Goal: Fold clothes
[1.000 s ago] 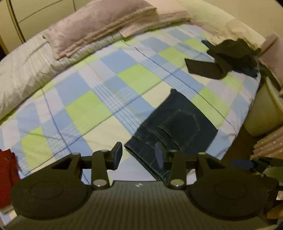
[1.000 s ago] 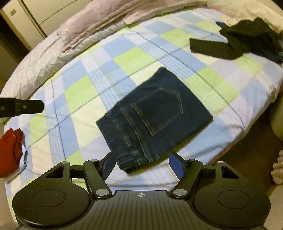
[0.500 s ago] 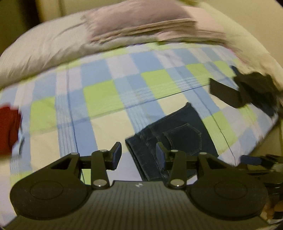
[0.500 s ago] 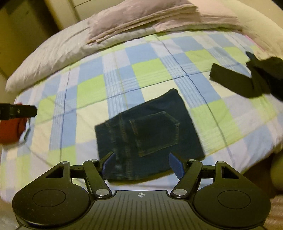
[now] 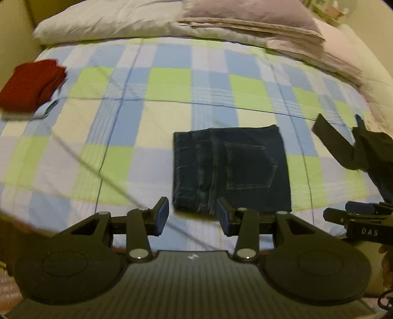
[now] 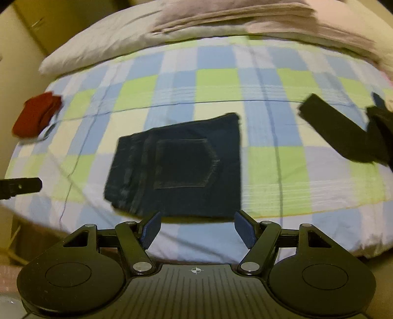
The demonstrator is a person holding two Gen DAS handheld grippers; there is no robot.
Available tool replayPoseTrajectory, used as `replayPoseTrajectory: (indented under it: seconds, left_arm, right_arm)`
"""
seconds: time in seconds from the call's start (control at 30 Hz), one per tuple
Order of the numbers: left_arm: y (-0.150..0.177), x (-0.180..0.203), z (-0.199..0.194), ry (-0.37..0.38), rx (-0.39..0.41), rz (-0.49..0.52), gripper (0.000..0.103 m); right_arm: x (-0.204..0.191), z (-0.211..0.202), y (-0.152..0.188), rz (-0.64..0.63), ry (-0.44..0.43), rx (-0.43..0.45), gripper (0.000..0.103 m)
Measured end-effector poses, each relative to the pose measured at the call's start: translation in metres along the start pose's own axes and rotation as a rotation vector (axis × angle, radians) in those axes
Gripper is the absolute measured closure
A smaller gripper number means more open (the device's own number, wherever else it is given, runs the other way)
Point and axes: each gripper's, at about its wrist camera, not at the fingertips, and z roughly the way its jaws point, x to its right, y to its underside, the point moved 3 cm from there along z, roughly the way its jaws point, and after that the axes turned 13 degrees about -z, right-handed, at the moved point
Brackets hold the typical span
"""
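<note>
Home bedroom. Bed (image 5: 172,103) with blue-green-white checked sheet fills view ahead of jaws. Pale pillow (image 5: 103,22) and folded mauve blanket (image 5: 248,14) at far edge, well beyond jaws. Clothes lie on sheet: folded jeans (image 6: 181,166) just ahead of jaws, red garment (image 5: 32,86) far left, black garment (image 6: 343,132) far right. Cream wall or cabinet panel (image 6: 19,61) at left, beside bed.

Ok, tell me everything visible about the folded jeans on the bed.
The jeans are dark blue denim, folded into a flat, roughly square packet with one stitched back pocket facing up and lighter worn seams along the left side. They lie near the front edge of the checked bedspread; only it touches them, neither gripper does.
</note>
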Motion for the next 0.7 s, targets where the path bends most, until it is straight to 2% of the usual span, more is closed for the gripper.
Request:
replayPoseTrajectory:
  seconds: [0.13, 0.37, 0.53, 0.6, 0.7]
  left_arm:
    - [0.001, -0.002, -0.008, 0.000, 0.016, 0.003, 0.065]
    - [0.000, -0.008, -0.022, 0.029, 0.029, 0.095, 0.064]
    - [-0.006, -0.031, -0.036, 0.037, 0.048, 0.171, 0.062]
    - [-0.008, -0.045, -0.042, 0.053, 0.060, 0.198, 0.058]
    - [-0.010, -0.065, -0.042, 0.064, 0.049, 0.235, 0.057]
  right_arm:
    - [-0.014, -0.004, 0.003, -0.054, -0.018, 0.024, 0.033]
    - [-0.012, -0.017, 0.016, 0.090, 0.011, 0.057, 0.033]
    - [-0.044, -0.019, 0.025, 0.151, 0.047, 0.060, 0.033]
    - [-0.060, -0.018, 0.030, 0.190, 0.045, 0.068, 0.033]
    - [-0.083, -0.018, 0.038, 0.251, 0.032, 0.087, 0.033]
